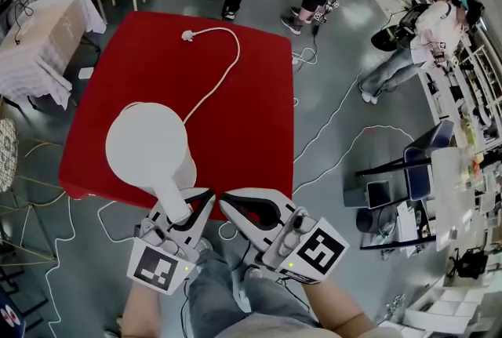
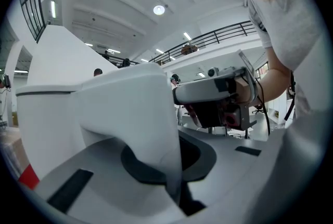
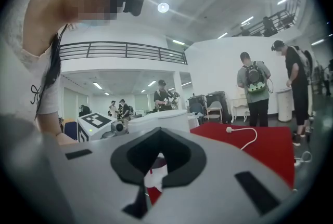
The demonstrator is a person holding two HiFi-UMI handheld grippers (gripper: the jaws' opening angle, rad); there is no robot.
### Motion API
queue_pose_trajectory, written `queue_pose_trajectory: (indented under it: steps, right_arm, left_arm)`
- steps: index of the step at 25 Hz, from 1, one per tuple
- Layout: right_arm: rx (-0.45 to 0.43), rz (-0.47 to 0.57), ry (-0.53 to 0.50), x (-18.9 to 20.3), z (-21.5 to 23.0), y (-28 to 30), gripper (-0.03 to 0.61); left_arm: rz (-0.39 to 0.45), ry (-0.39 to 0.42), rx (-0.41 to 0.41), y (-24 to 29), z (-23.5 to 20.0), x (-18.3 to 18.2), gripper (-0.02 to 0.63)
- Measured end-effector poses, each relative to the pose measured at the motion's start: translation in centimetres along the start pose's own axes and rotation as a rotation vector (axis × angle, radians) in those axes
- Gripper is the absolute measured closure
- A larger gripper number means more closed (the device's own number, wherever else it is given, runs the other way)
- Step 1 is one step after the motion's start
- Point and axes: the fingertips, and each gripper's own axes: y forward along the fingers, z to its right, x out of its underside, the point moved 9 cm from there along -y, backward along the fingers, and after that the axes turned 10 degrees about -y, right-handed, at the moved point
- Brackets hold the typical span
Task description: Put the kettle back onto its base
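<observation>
The red surface (image 1: 251,93) is the biggest thing here. On its near left part is the white kettle (image 1: 147,144), seen from the top, with its lid round and flat.

The base (image 1: 132,105) is right under the kettle. I can only see a thin white edge of it peeking out at the far left of the kettle. The white cord (image 1: 227,66) runs out from under there and curls away to the plug (image 1: 188,35) at the far side. So the kettle is lined up over the base, and the only way left to go is straight down. I cannot tell if it is all the way down yet or a tiny bit above.

The kettle's handle (image 1: 174,201) sticks out toward the person, pointing at the near edge. The left gripper (image 1: 187,209) comes at it from that side, and its jaws are clamped tight on the handle. That hand does the job.

The right gripper (image 1: 229,203) is just beside it, to the right of the handle. Its jaws are pressed together with nothing in them, and it touches nothing.

I think the left hand should keep the kettle level as it sits down.
</observation>
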Motion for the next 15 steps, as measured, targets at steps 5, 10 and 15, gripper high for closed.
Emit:
queue_pose_trajectory:
  steps: [5,10,15]
  right_arm:
    - [0.001,0.000,0.002,0.2,0.3,-0.4,0.571]
    - [0.002,0.005,0.009,0.4,0.5,-0.6,0.571]
    - [-0.008,0.002,0.011,0.5,0.1,-0.5,0.571]
  left_arm:
    - [-0.052,0.002,0.012,0.6,1.5,1.3,0.604]
    - [-0.007,0.019,0.028,0.9,1.7,1.6,0.604]
    - [0.048,-0.002,0.095,0.7,1.6,1.7,0.603]
